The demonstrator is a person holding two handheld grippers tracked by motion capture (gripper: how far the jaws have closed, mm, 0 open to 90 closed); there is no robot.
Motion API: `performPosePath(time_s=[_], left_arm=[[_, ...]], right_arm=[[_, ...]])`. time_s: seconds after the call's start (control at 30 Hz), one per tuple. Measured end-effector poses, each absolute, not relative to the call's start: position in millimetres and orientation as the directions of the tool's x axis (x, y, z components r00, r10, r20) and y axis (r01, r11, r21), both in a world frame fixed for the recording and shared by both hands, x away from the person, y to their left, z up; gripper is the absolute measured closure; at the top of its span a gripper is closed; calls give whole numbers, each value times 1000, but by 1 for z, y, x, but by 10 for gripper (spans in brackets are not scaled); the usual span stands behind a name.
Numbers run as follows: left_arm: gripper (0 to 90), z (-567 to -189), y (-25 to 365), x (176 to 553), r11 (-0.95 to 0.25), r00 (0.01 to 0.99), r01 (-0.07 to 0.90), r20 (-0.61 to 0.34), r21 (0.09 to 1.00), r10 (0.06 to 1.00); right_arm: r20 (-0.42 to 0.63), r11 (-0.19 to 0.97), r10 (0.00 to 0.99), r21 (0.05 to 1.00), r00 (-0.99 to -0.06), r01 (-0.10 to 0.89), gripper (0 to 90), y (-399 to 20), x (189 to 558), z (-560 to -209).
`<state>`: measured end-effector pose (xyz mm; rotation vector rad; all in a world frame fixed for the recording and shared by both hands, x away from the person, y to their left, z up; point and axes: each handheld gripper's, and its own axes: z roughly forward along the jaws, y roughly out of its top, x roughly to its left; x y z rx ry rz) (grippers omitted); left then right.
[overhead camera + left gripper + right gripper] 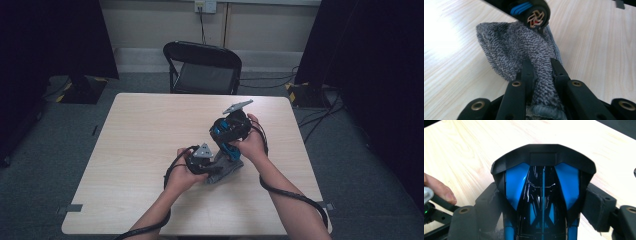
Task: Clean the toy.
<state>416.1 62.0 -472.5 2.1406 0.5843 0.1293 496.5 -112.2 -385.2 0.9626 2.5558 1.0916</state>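
L gripper (540, 75), jaws pinching grey cloth (519, 45) at desk (145, 140) centre; R gripper (541, 220) grips a black-blue toy car (542, 182) at 1 o'clock. Wiping step; next likely needs cloth rubbed against car.

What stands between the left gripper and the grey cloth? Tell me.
Nothing visible does. The left gripper is already shut on a bunched fold of the grey cloth, which lies on the table. The black and blue toy car, clamped in the right gripper, touches the cloth's far end.
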Motion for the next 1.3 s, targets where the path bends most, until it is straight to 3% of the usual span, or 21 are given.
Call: performPosePath(time_s=[0.53, 1.3], left_arm=[[768, -436, 129, 449, -409, 780, 404, -74, 819, 622], [768, -423, 120, 452, -405, 784, 366, -43, 838, 619]], right_arm=[[86, 517, 621, 702, -779, 490, 257, -123, 487, -392], [71, 555, 607, 675, -791, 486, 257, -113, 480, -409]])
